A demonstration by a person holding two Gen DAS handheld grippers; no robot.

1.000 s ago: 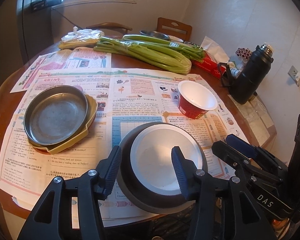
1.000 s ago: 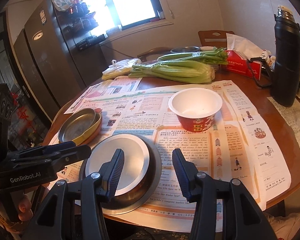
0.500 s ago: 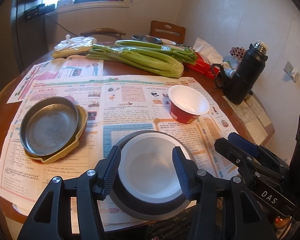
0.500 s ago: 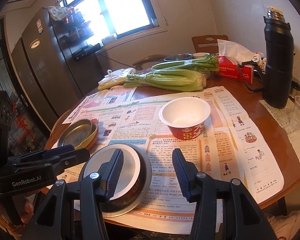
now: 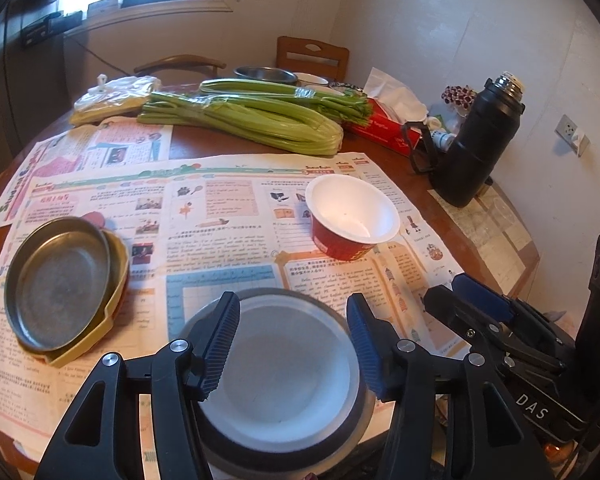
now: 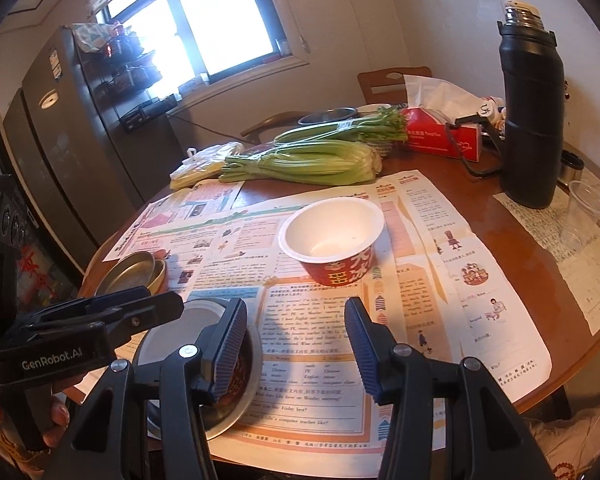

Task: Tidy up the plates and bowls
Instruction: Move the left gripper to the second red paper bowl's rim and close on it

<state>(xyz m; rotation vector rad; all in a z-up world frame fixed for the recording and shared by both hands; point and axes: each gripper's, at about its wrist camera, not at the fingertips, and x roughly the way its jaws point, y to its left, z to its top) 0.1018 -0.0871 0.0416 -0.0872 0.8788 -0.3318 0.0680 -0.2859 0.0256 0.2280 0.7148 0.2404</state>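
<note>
A white bowl [image 5: 280,372] sits inside a steel bowl [image 5: 362,408] at the table's near edge; it also shows in the right wrist view [image 6: 196,316]. My left gripper [image 5: 290,344] is open and hovers over it, fingers straddling it. A steel plate [image 5: 52,284] lies stacked on a yellow plate [image 5: 116,296] at the left. A red paper bowl [image 5: 350,220] with a white inside stands mid-table, ahead of my right gripper [image 6: 296,344], which is open and empty.
Newspaper [image 5: 220,216] covers the round wooden table [image 6: 516,216]. Celery bunches [image 5: 244,120], a red tissue box [image 5: 384,128], a black thermos [image 5: 476,144] and a steel bowl [image 5: 266,74] stand at the back. A clear plastic cup [image 6: 582,216] is at the right.
Both grippers have pulled back toward the near edge and tilted up a little. The stacked bowls now sit lower in both views. Nothing on the table moved.
</note>
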